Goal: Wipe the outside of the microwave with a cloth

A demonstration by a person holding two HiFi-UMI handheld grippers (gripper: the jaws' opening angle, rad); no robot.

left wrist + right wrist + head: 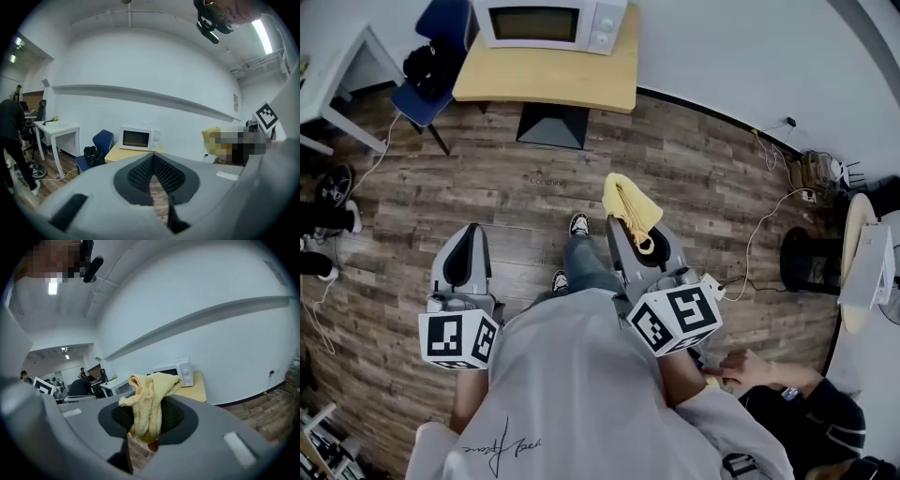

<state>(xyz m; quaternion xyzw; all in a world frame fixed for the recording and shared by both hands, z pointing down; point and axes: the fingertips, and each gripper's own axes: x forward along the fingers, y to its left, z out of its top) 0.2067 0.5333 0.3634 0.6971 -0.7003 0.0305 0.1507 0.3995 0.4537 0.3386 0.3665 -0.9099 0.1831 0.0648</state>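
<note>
1. Clamping the yellow cloth [149, 401], right gripper [147, 417]: jaws pressed on its bunched middle, folds spilling above the tips.
2. Left gripper [152, 163]: jaws together, nothing between them.
3. Microwave [548, 23]: white, door closed, standing on a wooden table [581, 84] by the wall, well apart from both grippers.
4. Wood-plank floor [703, 178]: beneath both grippers.
</note>
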